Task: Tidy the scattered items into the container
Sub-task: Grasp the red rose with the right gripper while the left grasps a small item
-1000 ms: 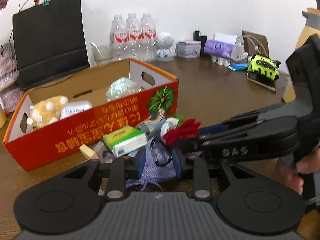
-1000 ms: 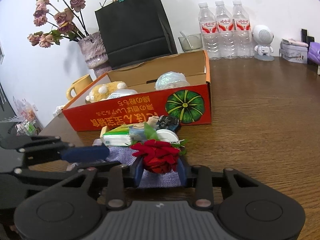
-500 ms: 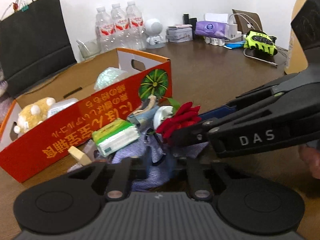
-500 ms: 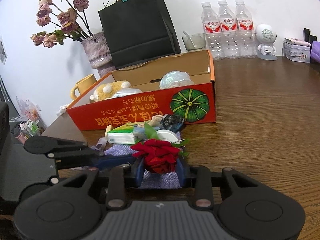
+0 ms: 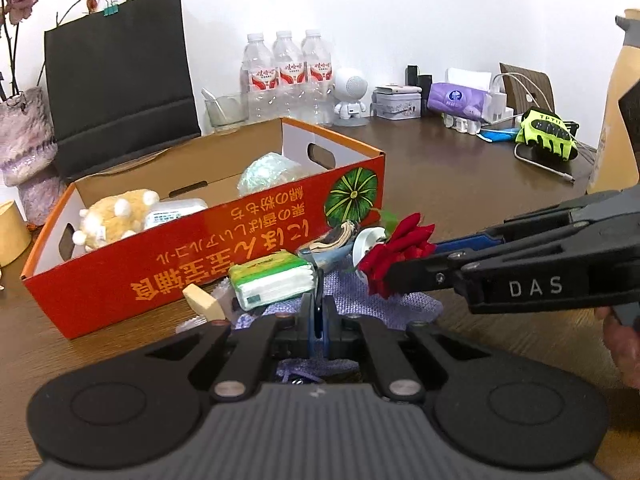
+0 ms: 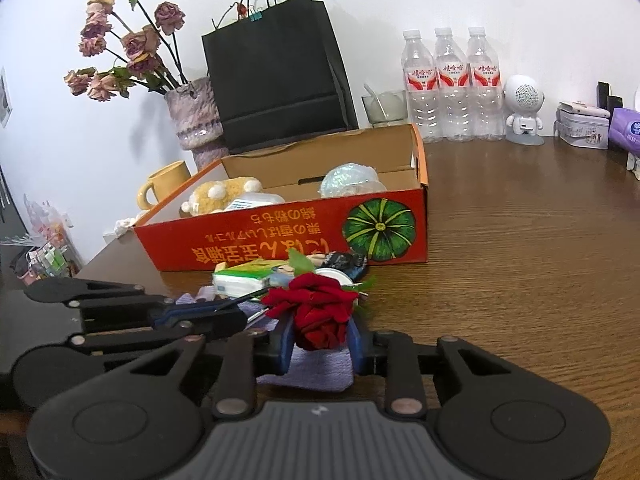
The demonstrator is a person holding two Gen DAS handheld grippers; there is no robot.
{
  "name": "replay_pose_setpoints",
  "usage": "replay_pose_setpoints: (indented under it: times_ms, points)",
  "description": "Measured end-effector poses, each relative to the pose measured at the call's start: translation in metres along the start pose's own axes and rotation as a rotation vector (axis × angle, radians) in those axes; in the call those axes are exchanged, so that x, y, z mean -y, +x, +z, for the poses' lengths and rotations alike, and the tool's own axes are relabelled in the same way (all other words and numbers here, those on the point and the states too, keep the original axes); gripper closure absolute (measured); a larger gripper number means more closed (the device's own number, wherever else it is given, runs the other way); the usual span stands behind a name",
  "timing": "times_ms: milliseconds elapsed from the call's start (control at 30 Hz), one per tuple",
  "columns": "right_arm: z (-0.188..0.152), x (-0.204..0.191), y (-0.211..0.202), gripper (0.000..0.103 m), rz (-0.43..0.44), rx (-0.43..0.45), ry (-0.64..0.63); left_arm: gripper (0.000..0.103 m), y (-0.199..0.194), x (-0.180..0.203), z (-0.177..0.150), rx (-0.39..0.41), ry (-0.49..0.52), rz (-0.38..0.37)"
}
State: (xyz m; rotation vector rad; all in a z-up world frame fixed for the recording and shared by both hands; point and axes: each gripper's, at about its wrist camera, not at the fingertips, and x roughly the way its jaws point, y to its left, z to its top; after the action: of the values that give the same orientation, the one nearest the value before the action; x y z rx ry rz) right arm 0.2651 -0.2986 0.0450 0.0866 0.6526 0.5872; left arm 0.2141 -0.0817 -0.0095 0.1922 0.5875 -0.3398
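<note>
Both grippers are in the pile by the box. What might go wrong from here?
1. The right gripper is closing on the soft red rose; the petals may crush or slip.
2. The left gripper, shut over the purple cloth, could drag the tissue pack along.
3. Both grippers are close together and may collide when lifting.

You see three water bottles [image 6: 450, 84] at the upper right of the right wrist view, one black paper bag [image 6: 276, 72] at upper centre, and one vase [image 6: 196, 120] of dried roses at upper left. One orange box [image 6: 280, 240] holds one plush toy [image 6: 220, 196]. One red rose [image 6: 320, 312] and one tissue pack [image 6: 240, 278] sit at centre, one yellow mug [image 6: 164, 186] at left.
</note>
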Motion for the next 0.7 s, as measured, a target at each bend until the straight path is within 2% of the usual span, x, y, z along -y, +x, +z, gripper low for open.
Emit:
replay_pose_setpoints:
  times_ms: [433, 700]
  points:
    - [-0.01, -0.024, -0.025, 0.079, -0.004, 0.028, -0.004, 0.099, -0.026, 0.007, 0.0, 0.024, -0.034, 0.035]
    - [-0.007, -0.036, -0.049, 0.08, -0.004, 0.075, -0.031, 0.099, -0.051, 0.011, 0.008, 0.08, -0.038, 0.058]
